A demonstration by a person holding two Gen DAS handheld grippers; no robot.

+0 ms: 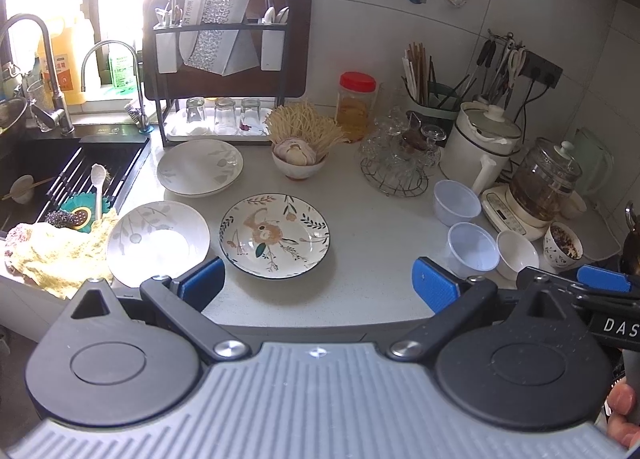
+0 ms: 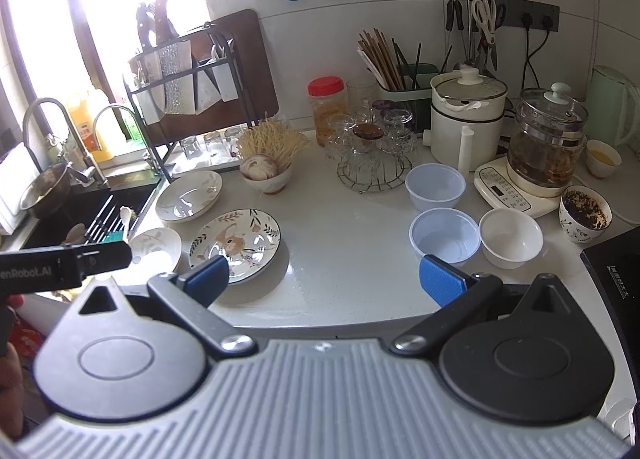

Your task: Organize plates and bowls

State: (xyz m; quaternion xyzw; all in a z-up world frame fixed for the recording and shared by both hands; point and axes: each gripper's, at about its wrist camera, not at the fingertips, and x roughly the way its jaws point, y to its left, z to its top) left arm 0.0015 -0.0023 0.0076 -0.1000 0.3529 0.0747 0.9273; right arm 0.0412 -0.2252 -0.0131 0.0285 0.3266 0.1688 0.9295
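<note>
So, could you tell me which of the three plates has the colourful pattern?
The floral plate nearest the counter's front middle, with orange flowers and dark leaves; the other two plates are white with faint grey leaves.

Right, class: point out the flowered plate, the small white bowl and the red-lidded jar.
flowered plate (image 1: 274, 236): left wrist view, on its painted centre.
small white bowl (image 2: 511, 237): right wrist view, on its inner bottom.
red-lidded jar (image 2: 326, 86): right wrist view, on its red lid.

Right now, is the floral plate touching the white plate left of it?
Apart. The left wrist view shows a strip of bare counter between the floral plate and the white plate.
</note>
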